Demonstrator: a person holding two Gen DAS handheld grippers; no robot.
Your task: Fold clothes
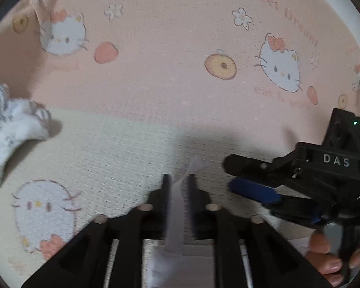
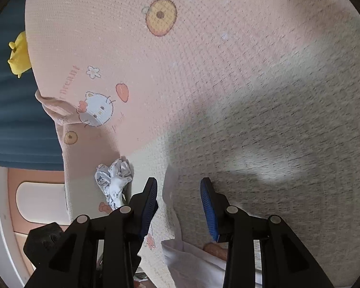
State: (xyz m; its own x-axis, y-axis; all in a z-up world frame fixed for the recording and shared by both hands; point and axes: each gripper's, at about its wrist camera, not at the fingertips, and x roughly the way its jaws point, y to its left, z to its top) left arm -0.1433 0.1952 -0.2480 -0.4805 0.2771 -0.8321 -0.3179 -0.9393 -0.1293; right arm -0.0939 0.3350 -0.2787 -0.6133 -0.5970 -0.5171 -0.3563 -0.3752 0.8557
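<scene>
On blanket (image 1: 156, 48): crumpled white garment (image 1: 9, 124); pale cloth (image 1: 177, 206) between parted jaws.

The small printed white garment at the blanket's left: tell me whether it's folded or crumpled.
Crumpled. The small white garment lies bunched with ruffled, twisted edges on the blanket, with no flat folds.

Bed cover (image 1: 156, 48): waffle-textured, peach-pink over the far half and cream at 6 o'clock, printed with white cat faces wearing orange bows, yellow rings, orange fruit, white flowers and faded red lettering.
Crumpled garment (image 1: 9, 129), at 9 o'clock: white with small grey-blue prints.
Pale garment (image 1: 177, 206): plain lilac-white.
Right gripper (image 2: 178, 187): black frame, blue ribbed pads.
Left gripper (image 1: 178, 180): black.
Soft toy (image 2: 20, 55), at 10 o'clock: yellow.
</scene>
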